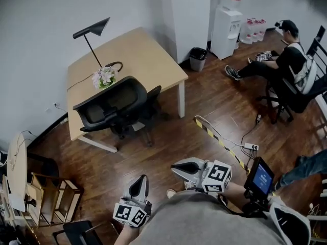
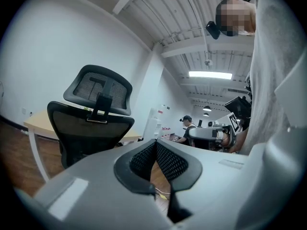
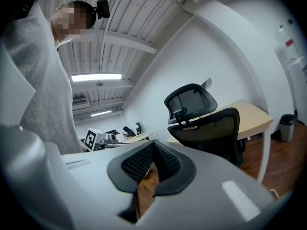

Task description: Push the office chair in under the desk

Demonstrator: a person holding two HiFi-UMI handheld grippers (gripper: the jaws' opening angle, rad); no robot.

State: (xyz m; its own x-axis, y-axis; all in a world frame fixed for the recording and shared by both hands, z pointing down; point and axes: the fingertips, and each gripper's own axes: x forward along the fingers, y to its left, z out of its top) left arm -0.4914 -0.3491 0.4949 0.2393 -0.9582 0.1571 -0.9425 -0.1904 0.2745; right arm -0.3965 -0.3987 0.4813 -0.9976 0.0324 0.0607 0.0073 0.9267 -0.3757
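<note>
Wooden floor (image 1: pixel 168 137) bears a lined bin (image 1: pixel 198 59) near the desk (image 1: pixel 143 55).

Worktop (image 1: pixel 148 50): one.
Office chair (image 1: pixel 115 106), black mesh: one.
Desk lamp (image 1: pixel 92 30), black: one.
Flower arrangement (image 1: pixel 103 77): one.
Waste bin (image 1: pixel 197 59): one.
Water dispenser (image 1: pixel 226 30): one.
Water jugs (image 1: pixel 253 29): several, exact count unclear.
Seated person (image 1: pixel 280 60): one.
Second chair (image 1: pixel 285 97): one.
Power strip (image 1: pixel 250 146): one.
Hand-held grippers: two, namely the left hand-held gripper (image 1: pixel 141 182) and the right hand-held gripper (image 1: pixel 180 167).
</note>
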